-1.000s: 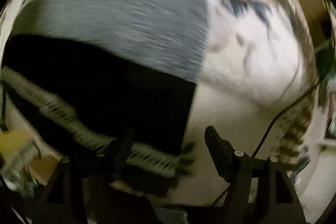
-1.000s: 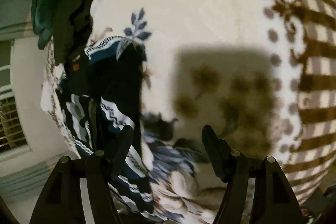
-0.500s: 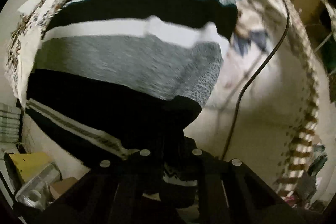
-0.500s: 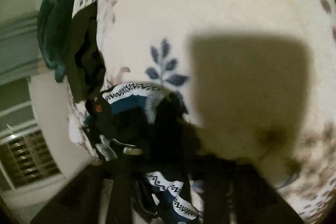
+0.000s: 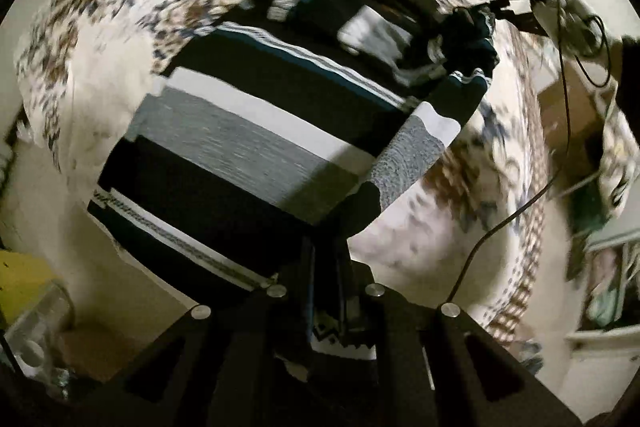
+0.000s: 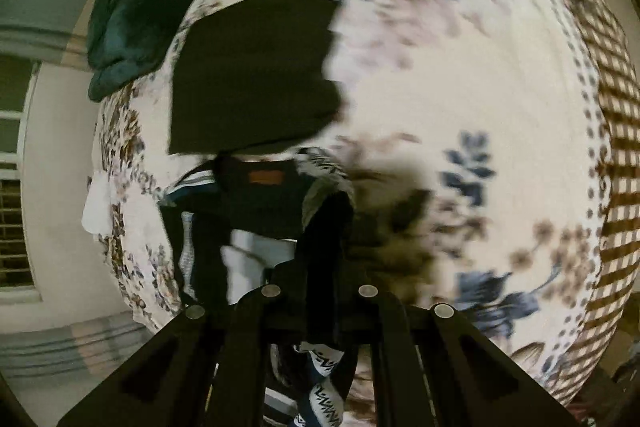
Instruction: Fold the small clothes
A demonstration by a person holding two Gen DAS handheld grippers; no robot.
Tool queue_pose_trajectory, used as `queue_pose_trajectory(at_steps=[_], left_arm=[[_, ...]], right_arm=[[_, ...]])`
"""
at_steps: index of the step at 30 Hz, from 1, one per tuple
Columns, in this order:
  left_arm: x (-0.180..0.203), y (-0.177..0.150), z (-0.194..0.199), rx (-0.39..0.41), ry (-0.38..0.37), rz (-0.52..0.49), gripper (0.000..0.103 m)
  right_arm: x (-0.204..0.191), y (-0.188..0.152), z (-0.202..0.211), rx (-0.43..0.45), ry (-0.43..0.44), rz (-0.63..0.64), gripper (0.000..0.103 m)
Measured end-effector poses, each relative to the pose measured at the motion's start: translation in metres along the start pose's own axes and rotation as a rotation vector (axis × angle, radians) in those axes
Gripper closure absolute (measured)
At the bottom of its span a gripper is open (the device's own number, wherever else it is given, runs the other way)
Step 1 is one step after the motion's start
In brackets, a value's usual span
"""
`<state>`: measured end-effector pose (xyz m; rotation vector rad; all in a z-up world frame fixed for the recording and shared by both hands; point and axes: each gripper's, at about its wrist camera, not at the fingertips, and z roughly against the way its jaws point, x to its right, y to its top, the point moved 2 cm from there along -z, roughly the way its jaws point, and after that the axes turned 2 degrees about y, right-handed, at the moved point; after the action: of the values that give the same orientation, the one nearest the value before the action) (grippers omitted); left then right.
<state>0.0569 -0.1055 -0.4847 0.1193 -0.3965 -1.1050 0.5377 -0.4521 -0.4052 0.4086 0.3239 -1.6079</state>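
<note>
A striped sweater (image 5: 248, 131) with black, white, grey and teal bands lies across the floral bedspread (image 5: 100, 75). One end of it is raised. My left gripper (image 5: 326, 267) is shut on its patterned hem, which hangs out below the jaws. At the far right of the left wrist view, my right gripper (image 5: 500, 7) holds up the bunched other end. In the right wrist view, that right gripper (image 6: 324, 267) is closing the last bit on a dark fold of the sweater (image 6: 276, 203). The pads press the cloth, and a zigzag-patterned edge dangles beneath.
A folded black garment (image 6: 256, 75) lies on the bedspread (image 6: 460, 87) just beyond the sweater, with a dark green garment (image 6: 136, 7) behind it at the bed's edge. A black cable (image 5: 520, 207) runs across the bed. A yellow box (image 5: 20, 279) sits low on the left.
Both grippers went from open above the sweater to shut on it. Both then rose and pulled back, lifting the sweater's ends off the bed.
</note>
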Motion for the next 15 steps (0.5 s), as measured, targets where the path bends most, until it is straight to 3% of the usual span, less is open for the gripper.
queue_pose_trajectory(at_steps=[7,11,15], left_arm=[[-0.114,0.034,0.0,-0.038,-0.085,0.166,0.099],[-0.167,0.048,-0.006,-0.044,-0.119,0.215,0.099],[-0.217,0.057,-0.022,-0.052,-0.126,0.278,0.1]], right_arm=[[-0.159,0.0,-0.057,-0.011,-0.084,0.082,0.095],[-0.253,0.004,-0.136,-0.041,-0.163,0.134,0.095],[-0.318,0.004,-0.212,-0.068,-0.243,0.177,0.095]])
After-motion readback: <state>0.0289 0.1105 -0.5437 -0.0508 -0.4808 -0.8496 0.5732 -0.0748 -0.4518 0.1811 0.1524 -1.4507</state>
